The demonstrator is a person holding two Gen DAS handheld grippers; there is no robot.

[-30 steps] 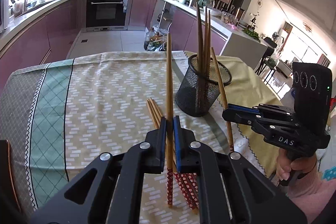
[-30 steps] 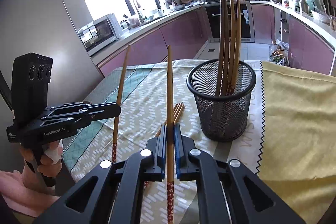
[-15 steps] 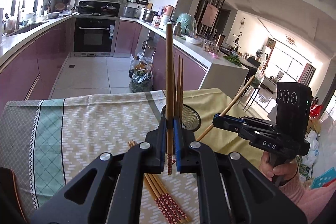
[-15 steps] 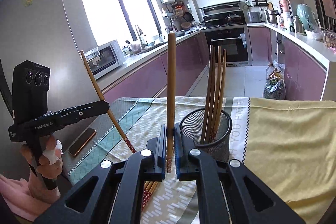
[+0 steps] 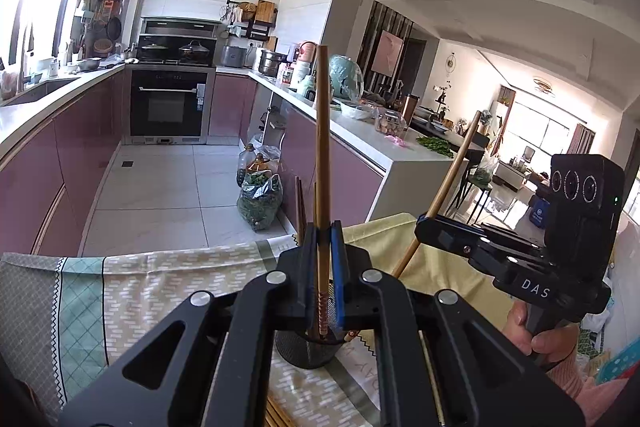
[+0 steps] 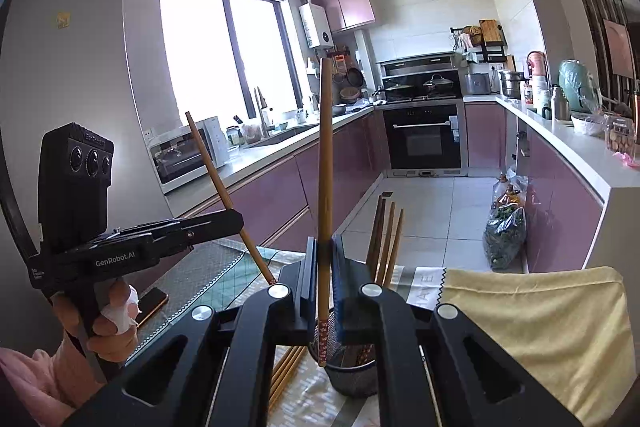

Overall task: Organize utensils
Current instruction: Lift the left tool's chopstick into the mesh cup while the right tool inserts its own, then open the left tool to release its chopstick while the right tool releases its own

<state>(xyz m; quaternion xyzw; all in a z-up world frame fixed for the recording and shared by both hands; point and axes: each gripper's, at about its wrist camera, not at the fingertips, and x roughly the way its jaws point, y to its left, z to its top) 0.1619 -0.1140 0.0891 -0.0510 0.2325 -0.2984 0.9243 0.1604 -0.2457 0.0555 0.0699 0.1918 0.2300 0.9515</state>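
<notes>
I am now lowering both chopsticks, lifted off the tablecloth (image 5: pixel 160 291) a second ago, into the mesh cup (image 5: pixel 304 351) at lower centre, left gripper (image 5: pixel 322 267) and right gripper (image 6: pixel 323 279) each clamped on one.

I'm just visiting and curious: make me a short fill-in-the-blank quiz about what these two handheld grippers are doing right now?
1. Each gripper, left gripper and right gripper, is clamped on one wooden ____.
2. Both sticks hang above the black wire-mesh ____, which stands on the patterned tablecloth.
3. The loose wooden chopsticks on the cloth lie ____ that container.

Missing words: chopstick; cup; beside
</notes>
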